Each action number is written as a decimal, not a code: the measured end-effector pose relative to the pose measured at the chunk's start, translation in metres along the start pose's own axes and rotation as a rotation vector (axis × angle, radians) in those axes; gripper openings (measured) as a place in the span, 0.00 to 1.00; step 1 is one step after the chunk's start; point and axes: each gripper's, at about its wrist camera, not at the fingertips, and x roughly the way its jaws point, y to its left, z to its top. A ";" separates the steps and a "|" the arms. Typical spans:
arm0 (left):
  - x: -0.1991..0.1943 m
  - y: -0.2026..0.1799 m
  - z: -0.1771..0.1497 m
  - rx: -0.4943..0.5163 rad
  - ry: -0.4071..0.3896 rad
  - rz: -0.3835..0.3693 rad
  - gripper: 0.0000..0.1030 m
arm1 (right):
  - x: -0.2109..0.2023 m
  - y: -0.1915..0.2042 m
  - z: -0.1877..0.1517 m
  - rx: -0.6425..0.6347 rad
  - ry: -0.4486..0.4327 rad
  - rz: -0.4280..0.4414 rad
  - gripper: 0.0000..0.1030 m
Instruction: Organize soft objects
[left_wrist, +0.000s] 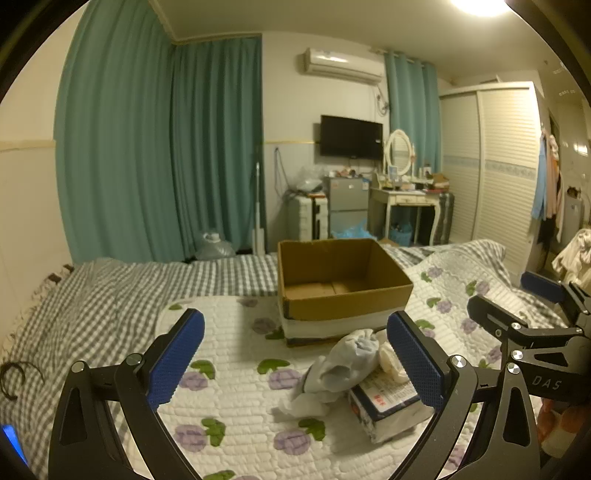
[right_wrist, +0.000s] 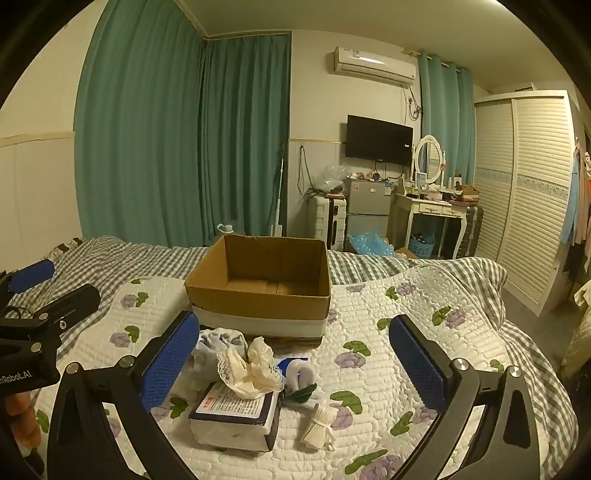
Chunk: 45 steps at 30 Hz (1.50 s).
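Observation:
An open, empty cardboard box (left_wrist: 341, 280) stands on the floral quilt (left_wrist: 229, 391); it also shows in the right wrist view (right_wrist: 260, 282). In front of it lies a pile: a pale blue-grey cloth (left_wrist: 341, 363), a tissue pack (right_wrist: 236, 419), cream lace fabric (right_wrist: 251, 367), a white-and-blue rolled item (right_wrist: 299, 374) and a small cream roll (right_wrist: 319, 426). My left gripper (left_wrist: 295, 360) is open and empty, hovering over the pile's left side. My right gripper (right_wrist: 293, 365) is open and empty above the pile. Each gripper shows at the edge of the other's view.
The bed has a grey checked sheet (left_wrist: 92, 295) around the quilt. Teal curtains (left_wrist: 147, 147), a small fridge (right_wrist: 367, 214), a dressing table (right_wrist: 436, 210) and a white wardrobe (right_wrist: 528, 192) stand beyond the bed. A black hair clip (left_wrist: 13, 373) lies at the left.

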 end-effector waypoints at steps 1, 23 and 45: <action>0.000 0.000 0.000 0.001 0.000 0.000 0.98 | 0.000 0.000 0.000 0.000 0.000 0.000 1.00; 0.000 0.002 0.000 -0.003 0.001 -0.002 0.98 | 0.000 0.001 0.000 0.001 0.003 0.003 1.00; 0.001 0.002 -0.003 -0.005 0.010 -0.003 0.98 | 0.002 0.002 -0.001 0.003 0.013 0.012 1.00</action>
